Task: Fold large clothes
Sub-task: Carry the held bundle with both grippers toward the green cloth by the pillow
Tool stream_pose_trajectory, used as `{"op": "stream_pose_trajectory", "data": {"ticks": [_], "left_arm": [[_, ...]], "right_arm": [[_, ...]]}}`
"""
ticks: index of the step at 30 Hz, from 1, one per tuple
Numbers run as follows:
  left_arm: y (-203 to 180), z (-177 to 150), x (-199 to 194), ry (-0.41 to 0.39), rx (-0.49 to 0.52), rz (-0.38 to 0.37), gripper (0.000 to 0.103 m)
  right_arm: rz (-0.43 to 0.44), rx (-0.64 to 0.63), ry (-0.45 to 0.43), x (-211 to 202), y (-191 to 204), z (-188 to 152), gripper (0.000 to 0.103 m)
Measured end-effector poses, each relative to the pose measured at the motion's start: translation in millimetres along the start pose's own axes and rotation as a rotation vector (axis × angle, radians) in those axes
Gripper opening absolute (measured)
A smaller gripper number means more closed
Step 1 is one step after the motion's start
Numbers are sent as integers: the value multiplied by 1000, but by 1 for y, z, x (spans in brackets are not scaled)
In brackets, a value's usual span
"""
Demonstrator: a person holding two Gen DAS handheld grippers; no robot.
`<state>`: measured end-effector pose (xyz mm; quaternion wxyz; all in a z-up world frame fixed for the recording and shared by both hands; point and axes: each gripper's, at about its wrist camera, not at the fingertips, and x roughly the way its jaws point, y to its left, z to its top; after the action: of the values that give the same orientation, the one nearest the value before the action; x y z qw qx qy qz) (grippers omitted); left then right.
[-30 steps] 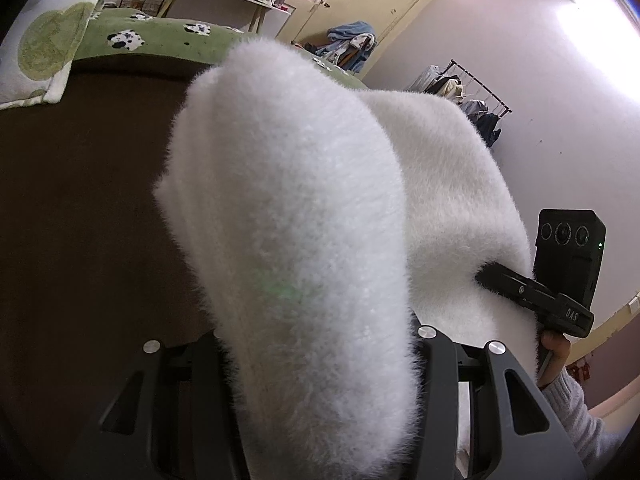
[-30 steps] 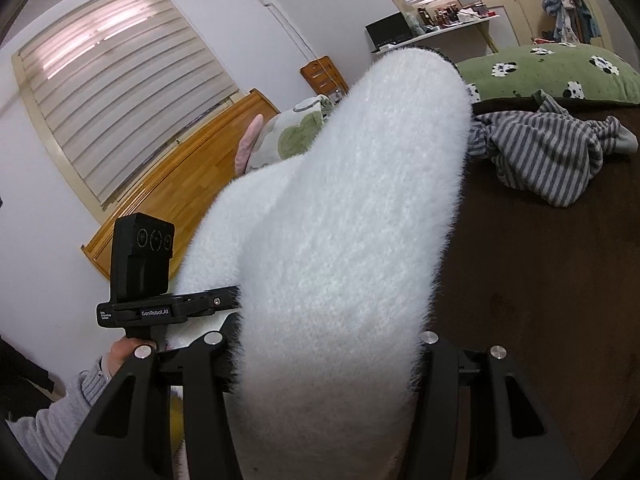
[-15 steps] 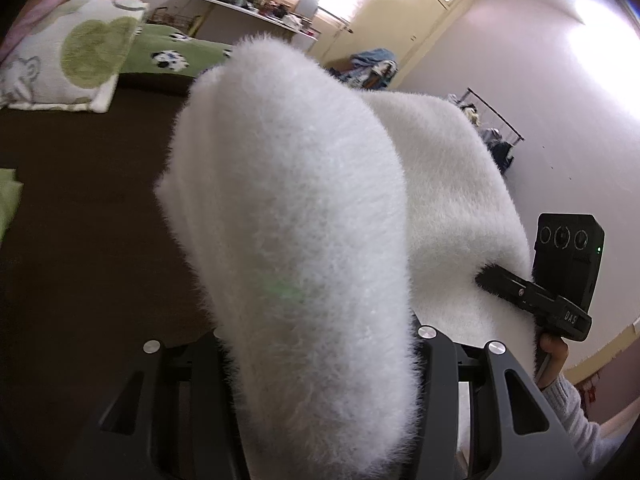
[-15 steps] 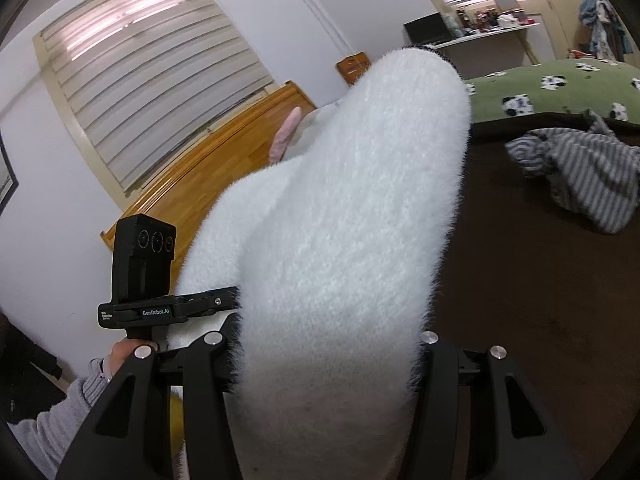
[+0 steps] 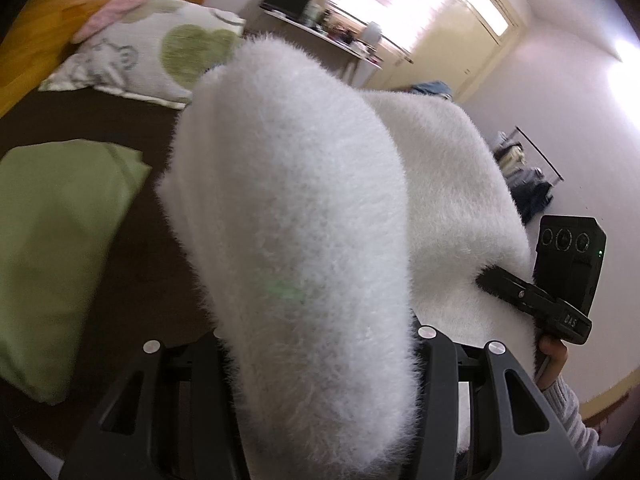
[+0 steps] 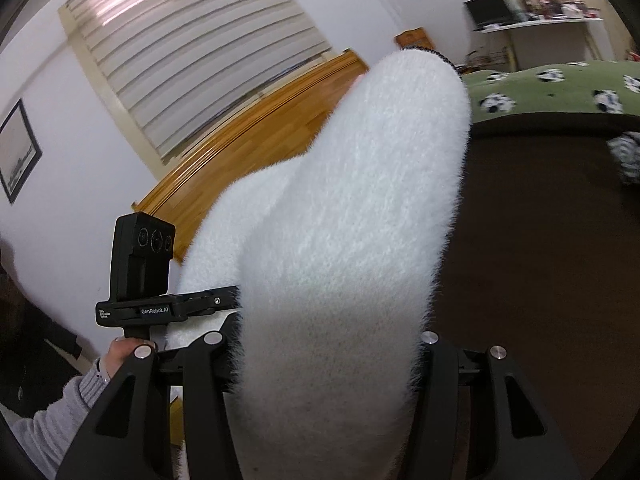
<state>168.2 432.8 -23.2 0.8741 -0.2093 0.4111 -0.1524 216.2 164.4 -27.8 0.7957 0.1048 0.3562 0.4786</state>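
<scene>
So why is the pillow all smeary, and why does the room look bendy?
Left wrist view: motion blur smears the pillow and green cloth; window glare washes out. Right wrist view: the fisheye lens curves the blinds; the white fluffy garment stays sharp.

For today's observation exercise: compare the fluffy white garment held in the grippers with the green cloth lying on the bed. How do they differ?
The white garment is fluffy and long-piled; the green cloth looks smooth. The white garment is held up, clamped in the left gripper and right gripper; the green cloth lies flat and folded on the brown bedcover, untouched. Both are single-coloured fabrics.
</scene>
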Motion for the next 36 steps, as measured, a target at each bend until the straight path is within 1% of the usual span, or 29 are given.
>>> {"op": "stream_pose_trajectory", "data": {"ticks": [3, 7, 12, 14, 15, 20, 23, 26, 28, 30, 32, 33, 35, 36], "left_arm": [[24, 3, -19, -14, -21, 37, 48], [54, 12, -43, -34, -43, 82, 48], [98, 28, -76, -65, -61, 139, 48], [114, 35, -85, -67, -74, 156, 48], [126, 41, -91, -67, -88, 166, 48], [164, 54, -112, -62, -121, 212, 48], [194, 64, -124, -56, -154, 216, 48], [216, 71, -125, -59, -137, 268, 48], [233, 73, -123, -50, -156, 266, 48], [249, 72, -116, -37, -182, 255, 48], [265, 68, -105, -4, -206, 248, 50], [275, 64, -95, 23, -219, 256, 52], [293, 55, -79, 69, -229, 295, 57], [302, 46, -66, 108, -229, 328, 59]], "right_arm": [[38, -11, 20, 29, 15, 5, 51], [74, -50, 20, 70, 42, 13, 51], [129, -55, 43, 127, 68, 34, 51], [141, -54, 56, 146, 75, 42, 51], [150, -53, 66, 161, 80, 48, 51], [181, -39, 100, 220, 97, 65, 51], [200, -15, 116, 252, 104, 70, 51], [213, 27, 137, 281, 104, 70, 51], [216, 63, 158, 297, 97, 68, 51], [201, 85, 182, 313, 92, 64, 51], [171, 91, 219, 330, 86, 55, 51], [151, 87, 236, 338, 83, 51, 52], [112, 94, 273, 353, 74, 40, 53], [87, 88, 289, 361, 68, 32, 53]]}}
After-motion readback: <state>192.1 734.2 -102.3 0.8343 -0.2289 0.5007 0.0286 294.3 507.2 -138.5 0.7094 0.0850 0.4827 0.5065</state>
